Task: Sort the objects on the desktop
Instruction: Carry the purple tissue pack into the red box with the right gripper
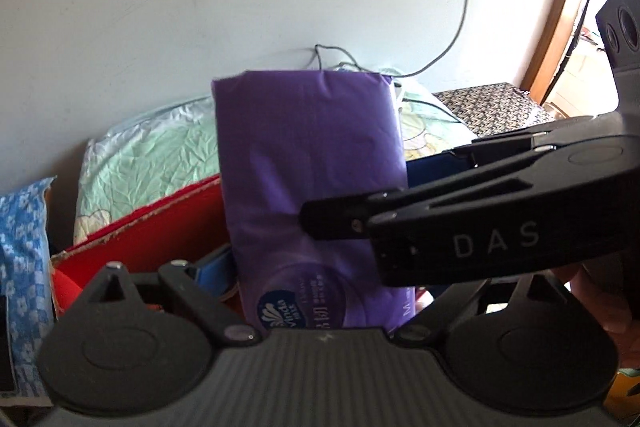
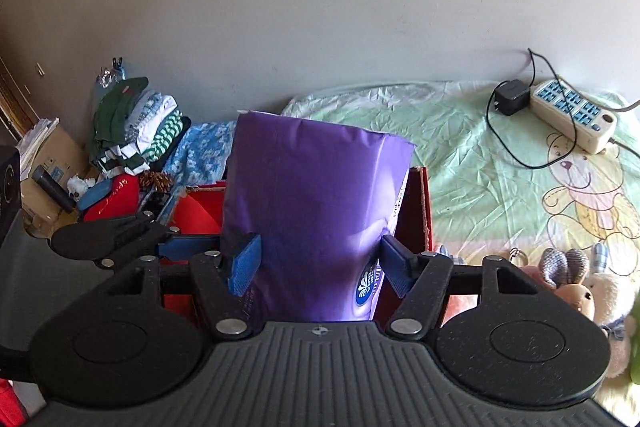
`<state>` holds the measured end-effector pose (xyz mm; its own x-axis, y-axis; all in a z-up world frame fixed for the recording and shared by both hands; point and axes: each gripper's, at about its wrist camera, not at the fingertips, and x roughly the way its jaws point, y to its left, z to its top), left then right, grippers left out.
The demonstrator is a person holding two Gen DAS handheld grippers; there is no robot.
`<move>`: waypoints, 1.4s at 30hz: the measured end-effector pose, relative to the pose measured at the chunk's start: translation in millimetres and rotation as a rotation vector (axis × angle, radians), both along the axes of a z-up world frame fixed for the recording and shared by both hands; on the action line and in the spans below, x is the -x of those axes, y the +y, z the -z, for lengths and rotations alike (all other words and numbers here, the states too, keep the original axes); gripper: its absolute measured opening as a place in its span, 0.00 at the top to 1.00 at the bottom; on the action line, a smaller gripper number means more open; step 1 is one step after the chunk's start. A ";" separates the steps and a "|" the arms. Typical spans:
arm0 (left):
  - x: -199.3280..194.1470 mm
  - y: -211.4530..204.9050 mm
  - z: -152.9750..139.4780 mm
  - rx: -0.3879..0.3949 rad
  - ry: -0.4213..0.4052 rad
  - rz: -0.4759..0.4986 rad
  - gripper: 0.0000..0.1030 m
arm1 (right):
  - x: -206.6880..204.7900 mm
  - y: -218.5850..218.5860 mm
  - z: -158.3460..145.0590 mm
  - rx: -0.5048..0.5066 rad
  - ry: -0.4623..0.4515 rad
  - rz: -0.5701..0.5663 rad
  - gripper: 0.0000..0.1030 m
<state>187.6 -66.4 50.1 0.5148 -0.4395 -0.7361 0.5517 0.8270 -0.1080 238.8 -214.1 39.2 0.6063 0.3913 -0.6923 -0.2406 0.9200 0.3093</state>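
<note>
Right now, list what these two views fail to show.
- Left wrist view: right gripper covers part of the purple tissue pack; left jaws mostly hidden.
- Both views: red box interior blocked by the pack.
- Right wrist view: pack's label too dark and cut off.

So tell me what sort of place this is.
Probably a bedroom at home: a bear-print sheet spread against the wall, folded clothes piled beside it, soft toys and a power strip lying on the sheet.

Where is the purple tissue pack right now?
In both wrist views the purple tissue pack stands upright at centre, gripped by the right tool, over the red box beside the green bedsheet.
</note>
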 end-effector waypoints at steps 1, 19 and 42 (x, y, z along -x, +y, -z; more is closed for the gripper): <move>-6.8 0.2 7.4 -0.005 0.025 -0.013 0.11 | -8.3 1.6 7.3 0.010 0.029 -0.012 0.34; -61.7 -30.1 104.3 -0.037 0.362 -0.077 0.19 | -61.8 25.6 49.3 0.201 0.264 -0.126 0.36; -85.4 -54.9 102.7 -0.092 0.358 -0.054 0.19 | -37.4 -46.4 20.8 -0.217 0.148 0.064 0.63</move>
